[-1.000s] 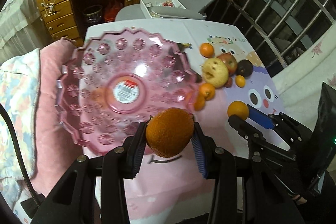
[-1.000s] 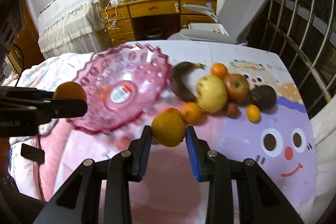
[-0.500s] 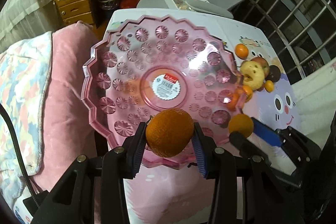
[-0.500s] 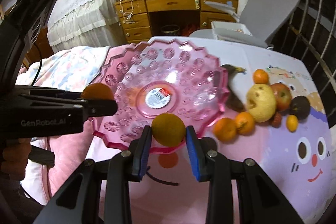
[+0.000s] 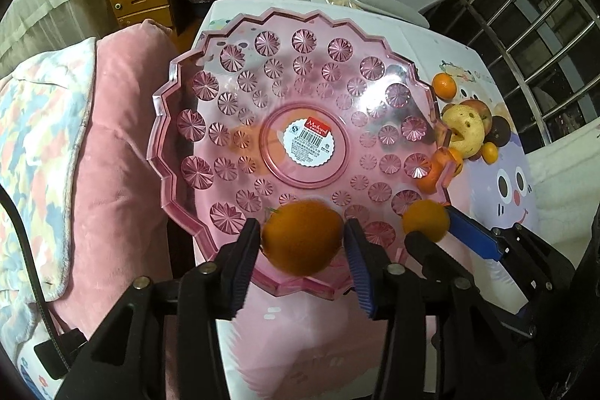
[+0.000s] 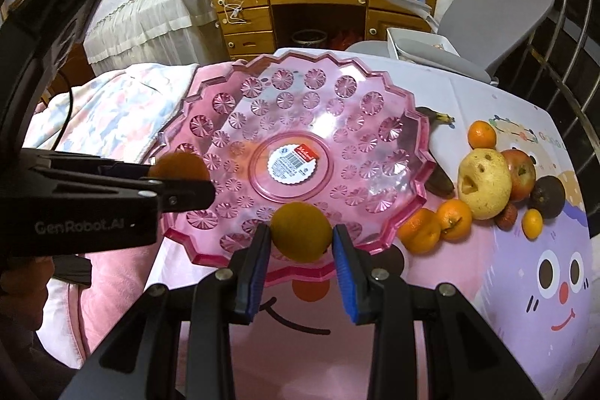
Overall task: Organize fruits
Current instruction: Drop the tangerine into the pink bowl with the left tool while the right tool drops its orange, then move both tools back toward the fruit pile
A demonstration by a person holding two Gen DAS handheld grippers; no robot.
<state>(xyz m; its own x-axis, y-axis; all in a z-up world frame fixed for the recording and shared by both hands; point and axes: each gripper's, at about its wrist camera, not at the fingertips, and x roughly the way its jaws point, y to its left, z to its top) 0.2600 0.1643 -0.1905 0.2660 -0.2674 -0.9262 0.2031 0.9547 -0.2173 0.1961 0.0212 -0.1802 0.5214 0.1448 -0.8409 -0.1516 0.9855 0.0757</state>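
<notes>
Both tools are hauling oranges to the pink bowl (image 5: 176,152): left tool (image 5: 302,242) and right tool (image 6: 302,237) each clamp one. Next they let go over the middle.

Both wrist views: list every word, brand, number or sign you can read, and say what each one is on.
"GenRobot.AI": on the black body of the left gripper, seen in the right wrist view.
"Mailont" or similar, letters uncertain: red band of the sticker at the centre of the pink dish.
Sticker barcode and small print: too small to read.
Coloured lettering on the tablecloth: cut off and too blurred to read.
</notes>
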